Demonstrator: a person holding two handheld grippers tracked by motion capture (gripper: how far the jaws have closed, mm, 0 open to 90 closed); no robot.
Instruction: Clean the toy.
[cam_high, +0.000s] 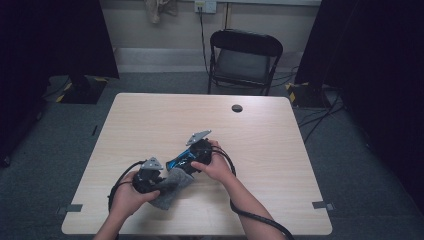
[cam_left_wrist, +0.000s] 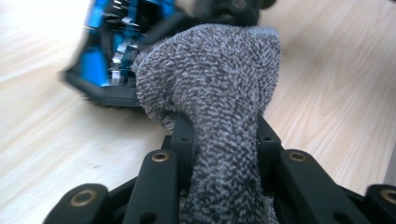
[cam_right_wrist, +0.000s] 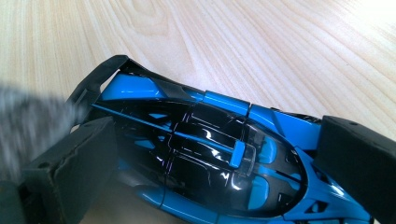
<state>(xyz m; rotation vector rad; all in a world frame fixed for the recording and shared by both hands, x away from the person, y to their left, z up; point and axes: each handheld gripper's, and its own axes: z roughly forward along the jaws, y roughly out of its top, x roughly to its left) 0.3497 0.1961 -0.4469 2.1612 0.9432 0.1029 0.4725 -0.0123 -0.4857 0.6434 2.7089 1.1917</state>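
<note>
My left gripper (cam_high: 156, 180) has its jaws pressed in on a grey fuzzy cloth (cam_left_wrist: 215, 93); in the left gripper view the cloth runs up between the two black jaws and bulges out past their tips, so I read that as a firm pinch. The bunched end of the cloth meets the tail of a blue and black toy car (cam_right_wrist: 210, 158); I think it touches there, though that edge is blurred. My right gripper (cam_high: 192, 159) has its jaws on either side of the car, one pad at the rear near the black wing and the other against the blue nose, and they seem to clamp it lengthwise. From the high view, the car sits between the two grippers, just off the middle of the wooden table (cam_high: 150, 115), toward my side. Both my hands wrap the gripper bodies, cables trailing back toward me. Past the far edge of the table stands a black folding chair (cam_high: 245, 60)
</note>
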